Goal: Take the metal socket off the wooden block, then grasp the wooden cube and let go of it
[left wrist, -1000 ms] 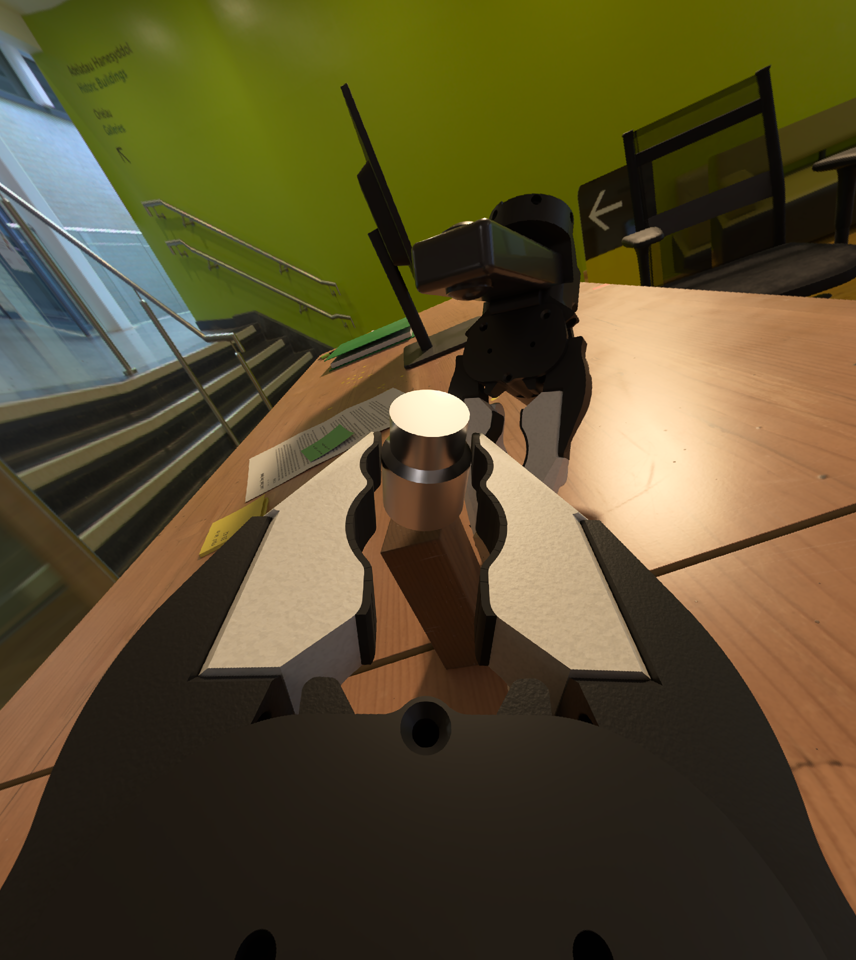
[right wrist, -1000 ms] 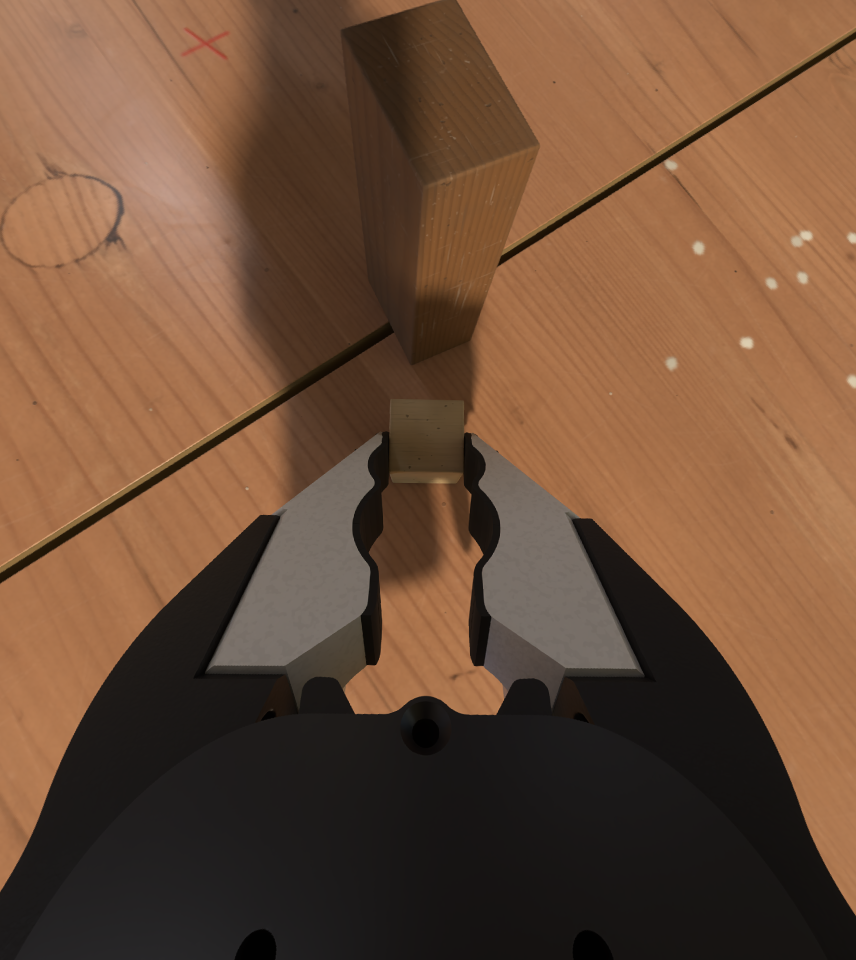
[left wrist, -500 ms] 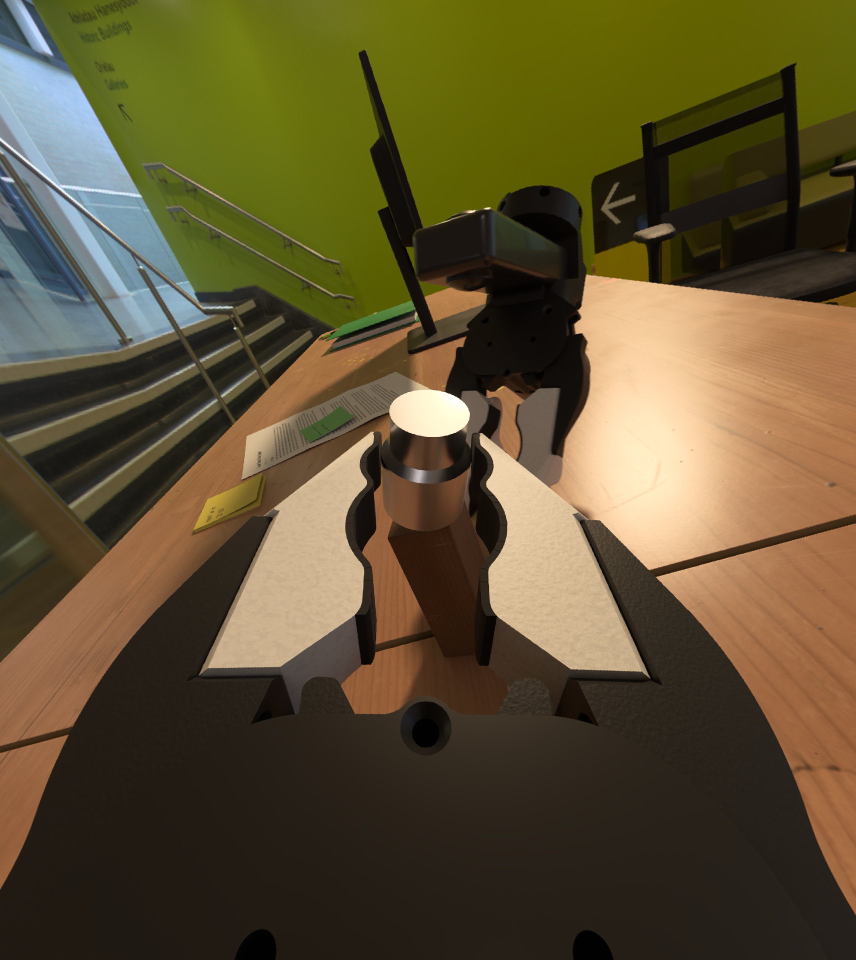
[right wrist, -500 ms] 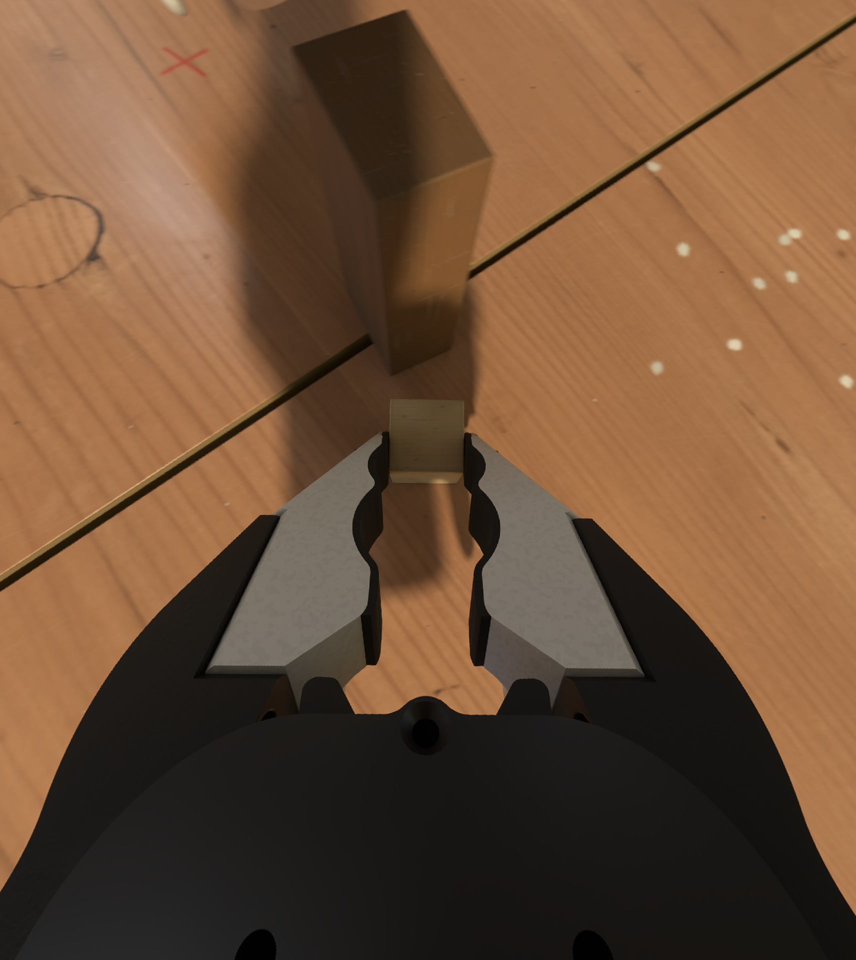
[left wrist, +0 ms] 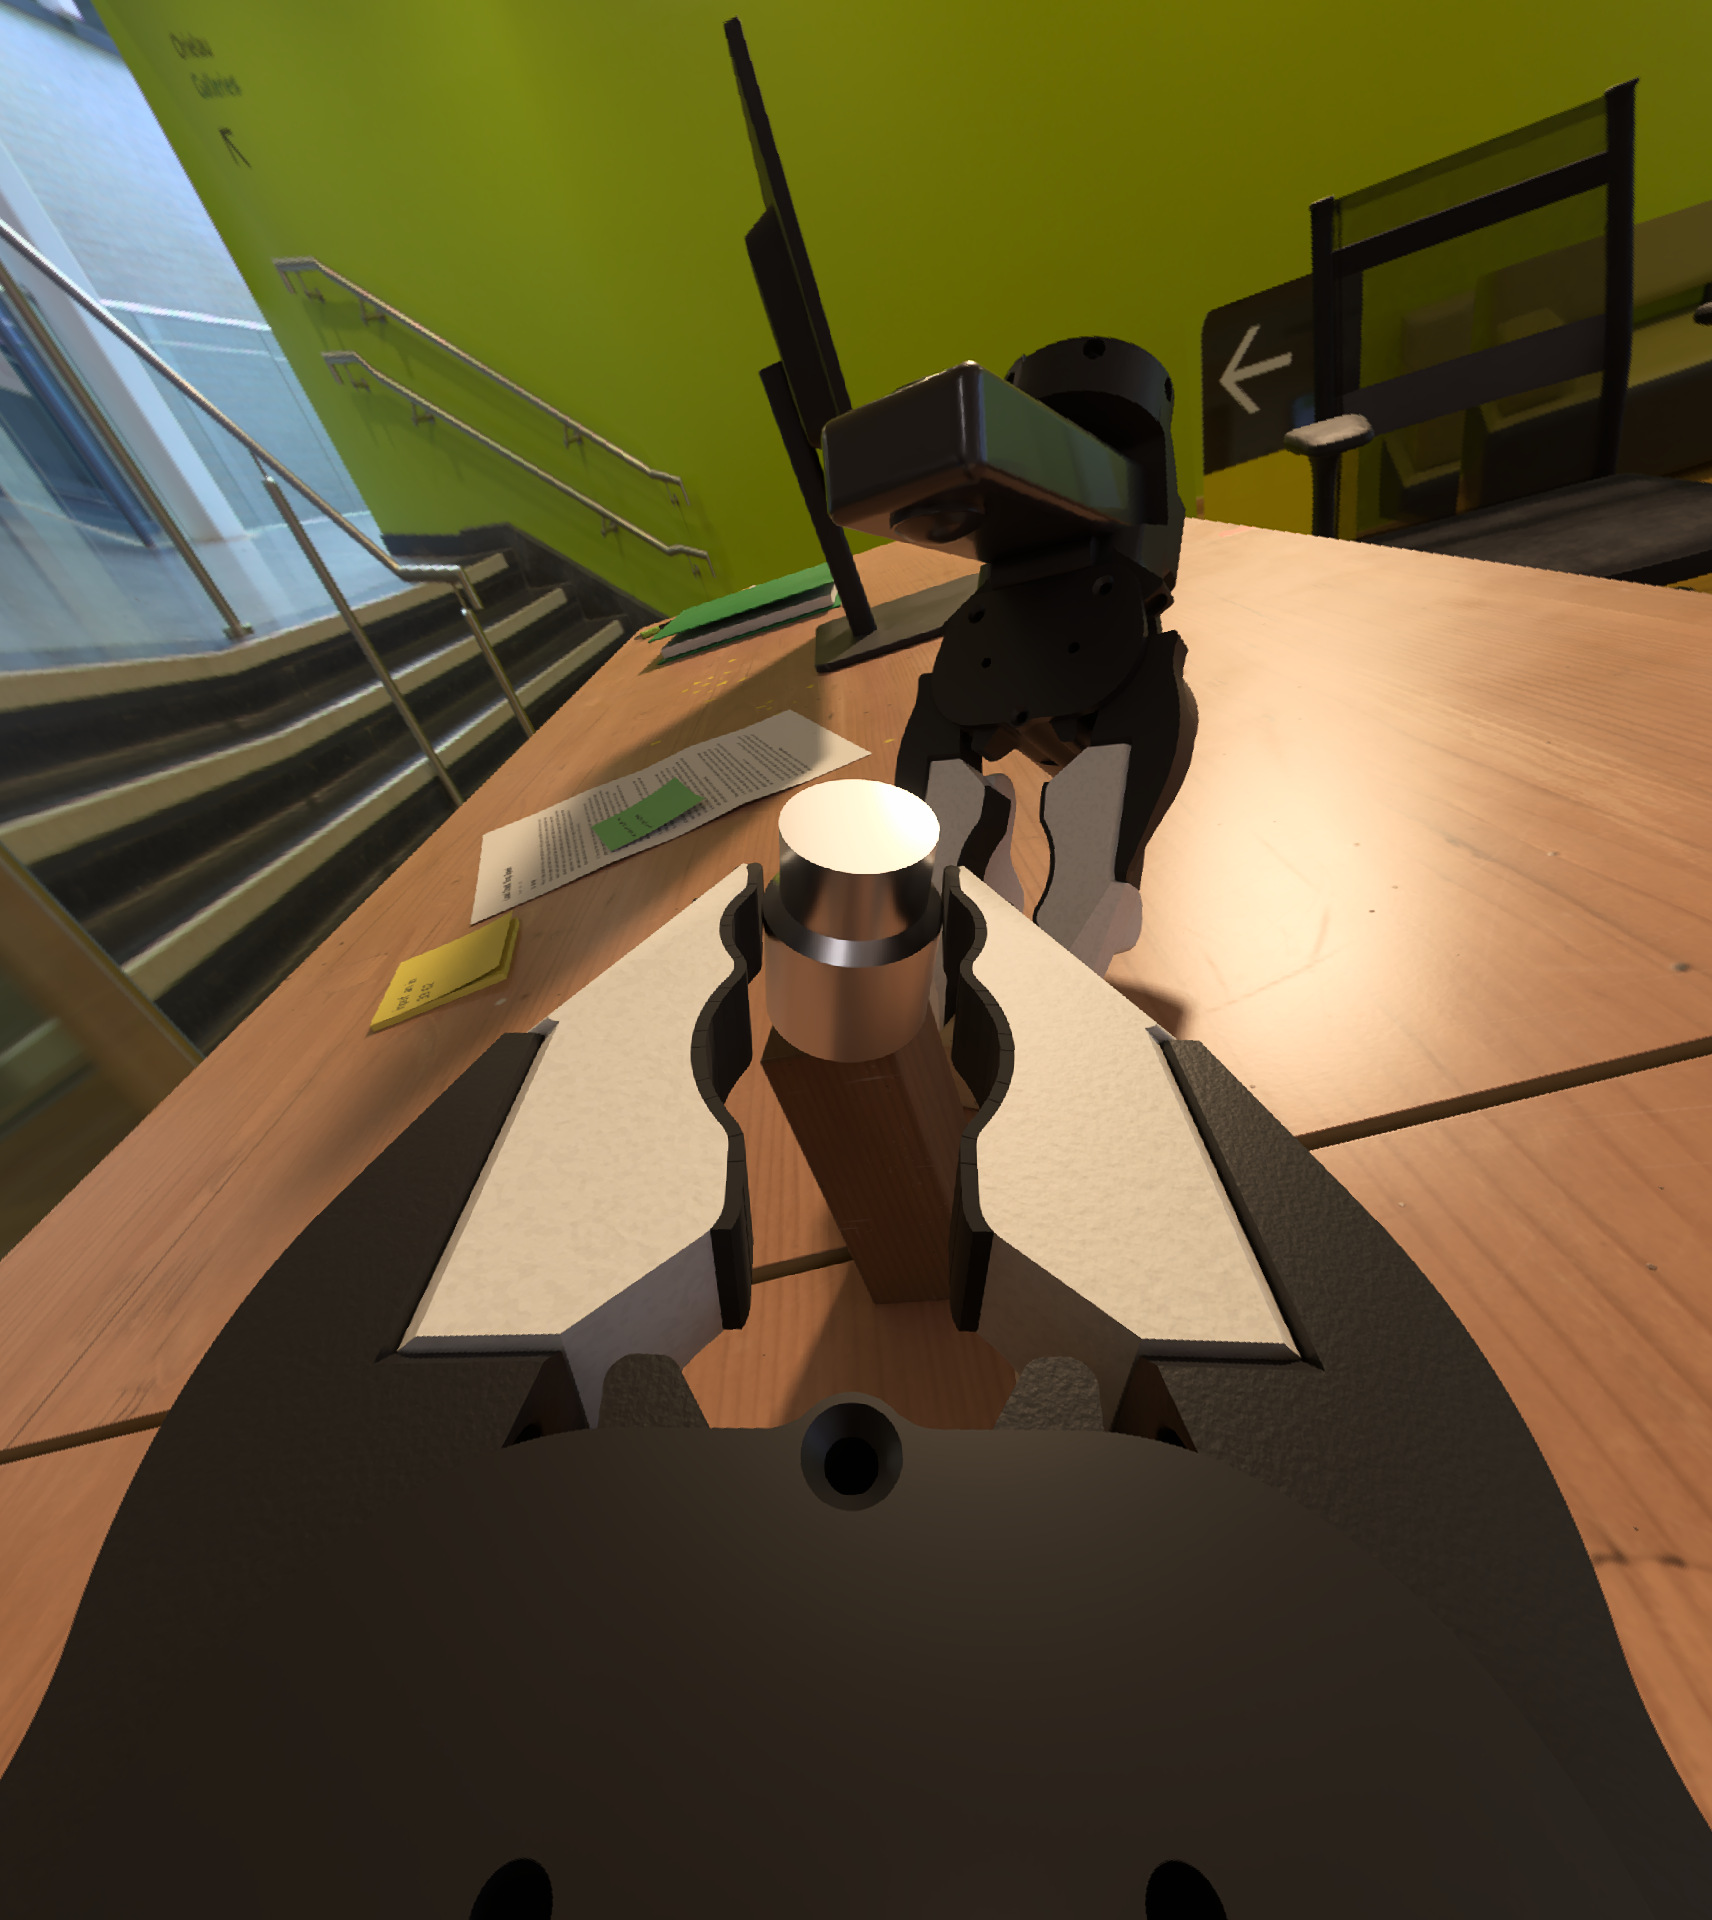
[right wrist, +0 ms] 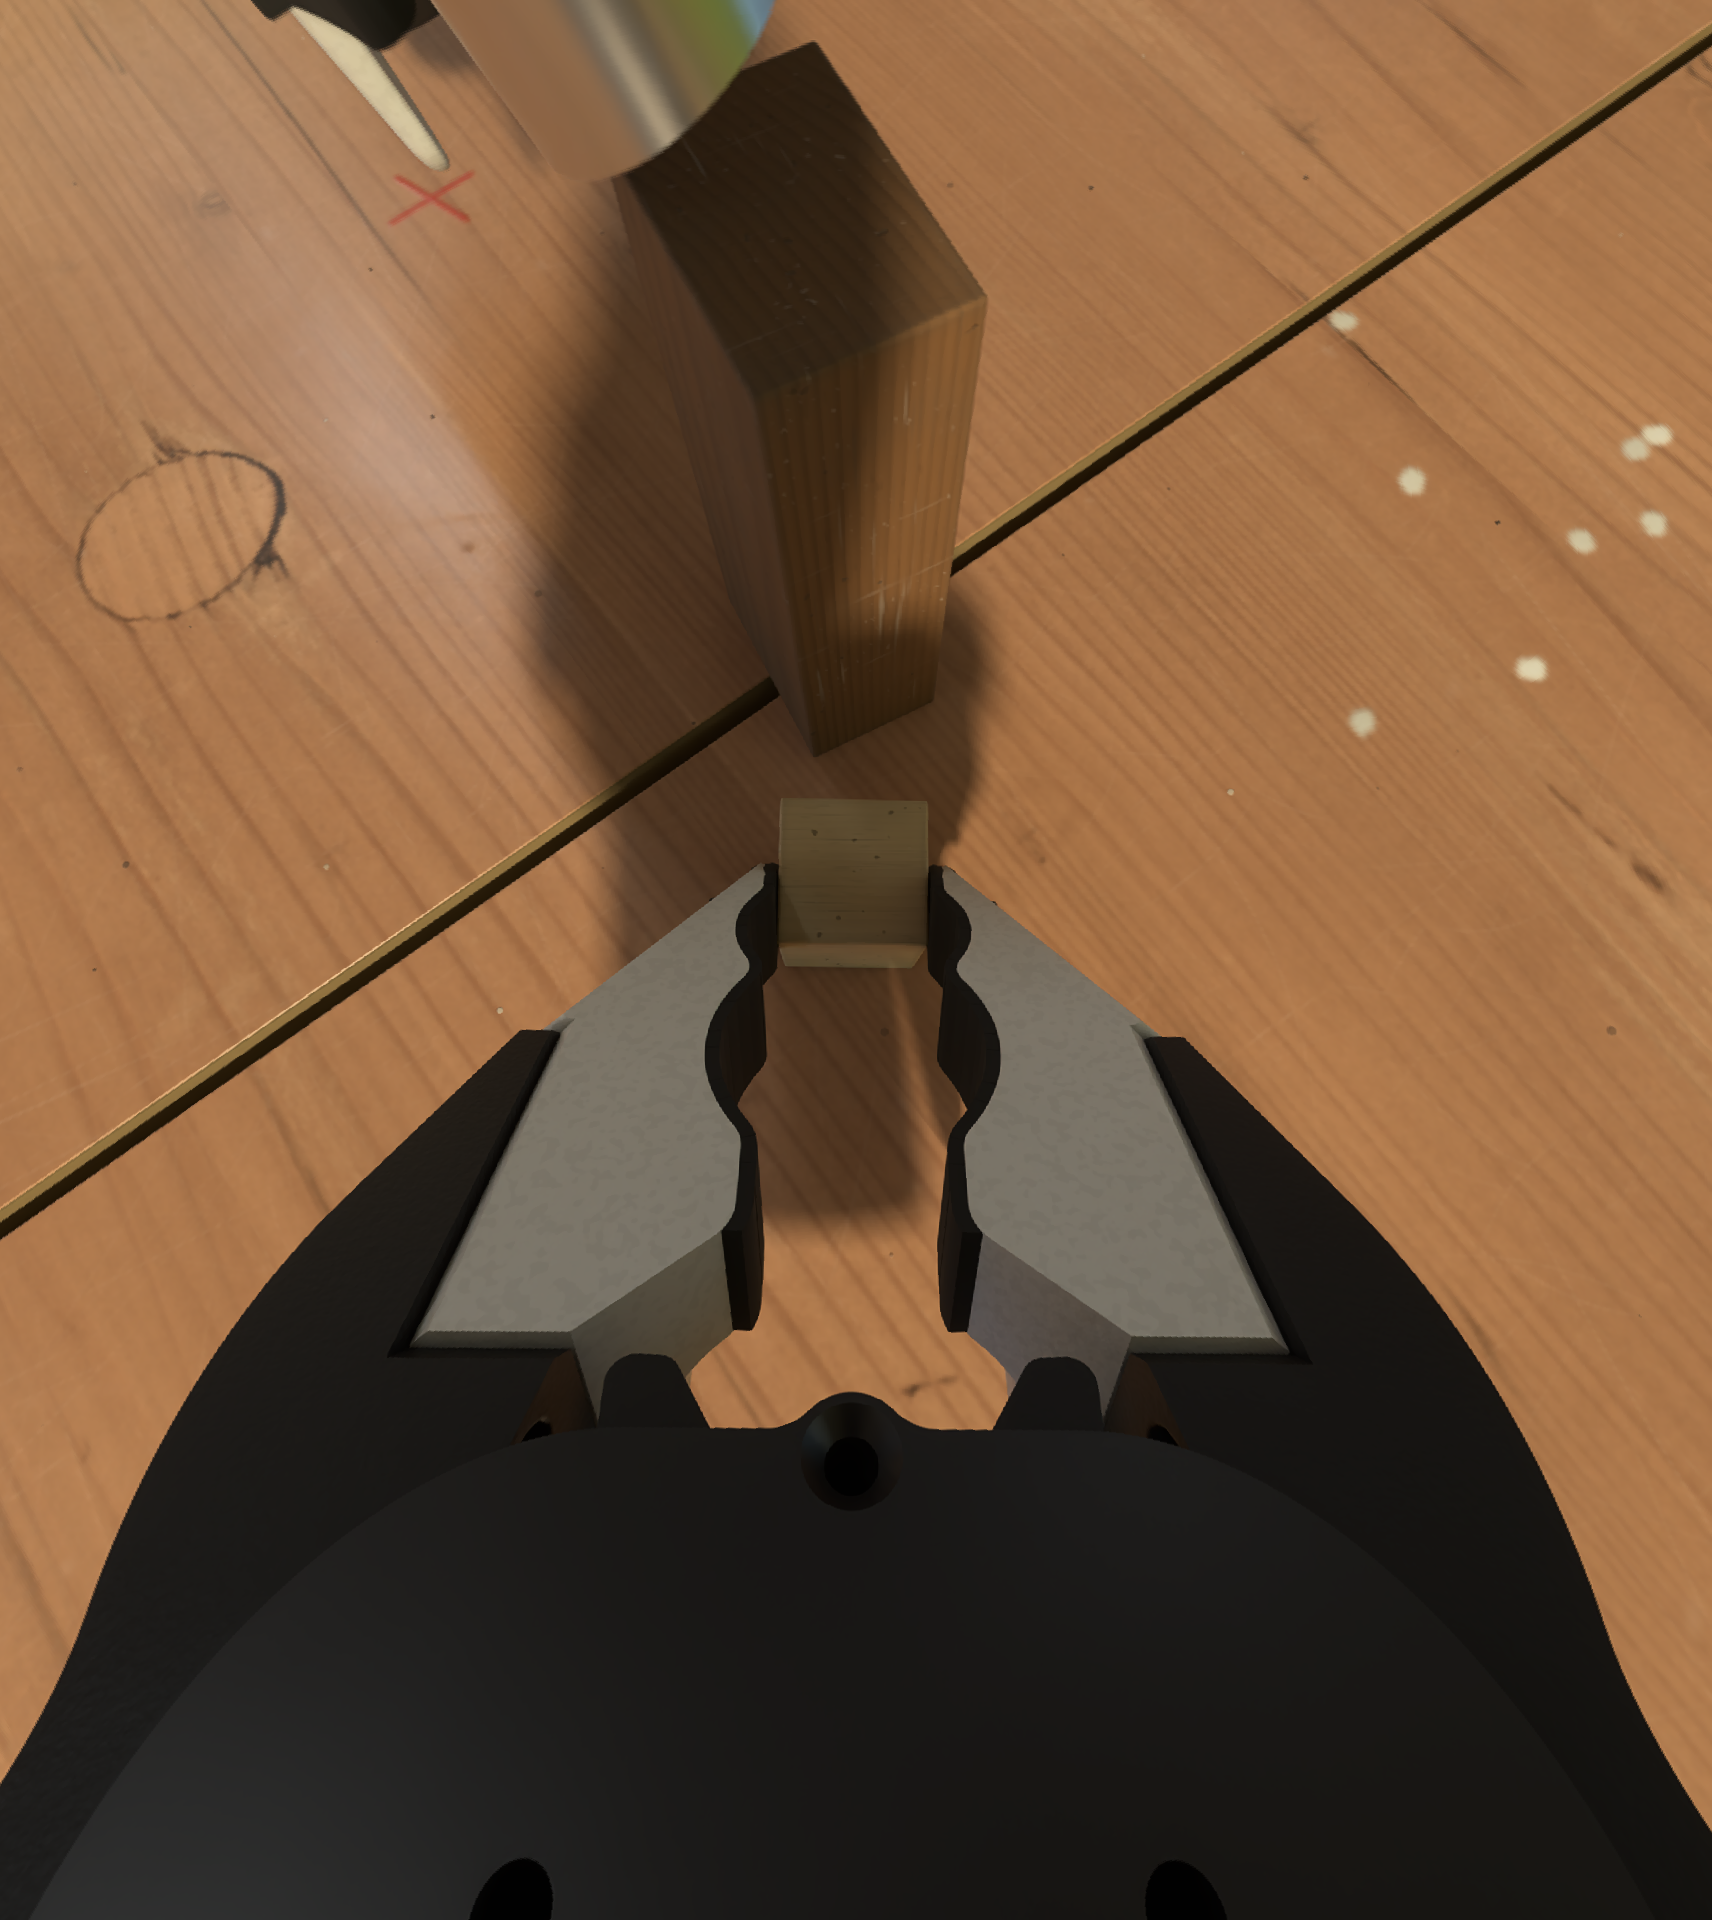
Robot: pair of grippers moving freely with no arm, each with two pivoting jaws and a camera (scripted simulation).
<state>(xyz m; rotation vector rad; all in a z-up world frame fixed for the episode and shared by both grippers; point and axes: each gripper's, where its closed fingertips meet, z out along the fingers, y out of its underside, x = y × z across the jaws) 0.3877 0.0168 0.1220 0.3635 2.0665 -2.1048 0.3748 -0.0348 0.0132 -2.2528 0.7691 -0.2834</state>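
My left gripper (left wrist: pixel 852 904) is shut on the metal socket (left wrist: pixel 847 935), a shiny stepped cylinder, over the top of the upright dark wooden block (left wrist: pixel 878 1174). I cannot tell whether socket and block touch. In the right wrist view the socket (right wrist: pixel 613 83) hangs over the far end of the block (right wrist: pixel 831 436), with a left fingertip (right wrist: pixel 395 104) beside it. My right gripper (right wrist: pixel 852 904) is shut on the small pale wooden cube (right wrist: pixel 852 862), just in front of the block's base, a little above the table. The right gripper (left wrist: pixel 1039 873) also shows behind the socket in the left wrist view.
On the wooden table (left wrist: pixel 1454 831) lie a printed sheet (left wrist: pixel 665 810), a yellow note (left wrist: pixel 447 977) and a green folder (left wrist: pixel 748 618) near a monitor (left wrist: pixel 790 343). The table's left edge drops to stairs. A chair (left wrist: pixel 1558 416) stands beyond. A red cross (right wrist: pixel 431 197) and a pencilled circle (right wrist: pixel 182 535) mark the table.
The right wrist view has pulled back, so the socket and a left fingertip now show at its top. The left view has shifted slightly. Both grips are unchanged.
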